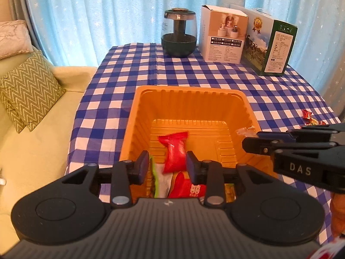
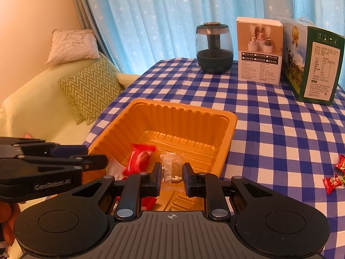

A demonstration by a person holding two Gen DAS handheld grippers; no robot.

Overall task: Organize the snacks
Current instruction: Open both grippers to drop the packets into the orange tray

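Both grippers hang over the orange plastic tray (image 1: 250,116) on the blue-checked tablecloth (image 2: 269,129): the left gripper (image 1: 167,166) is released, jaws parted, with a red snack packet (image 1: 175,151) between them, blurred, pads off it, over other packets in the tray. The right gripper (image 2: 172,176) is clenched on a clear-wrapped candy (image 2: 171,168) just above the tray floor. Two red-wrapped candies (image 2: 333,181) lie loose on the cloth right of the tray; a dark glass jar (image 2: 214,49) and two cartons (image 2: 259,51) stand at the far edge.
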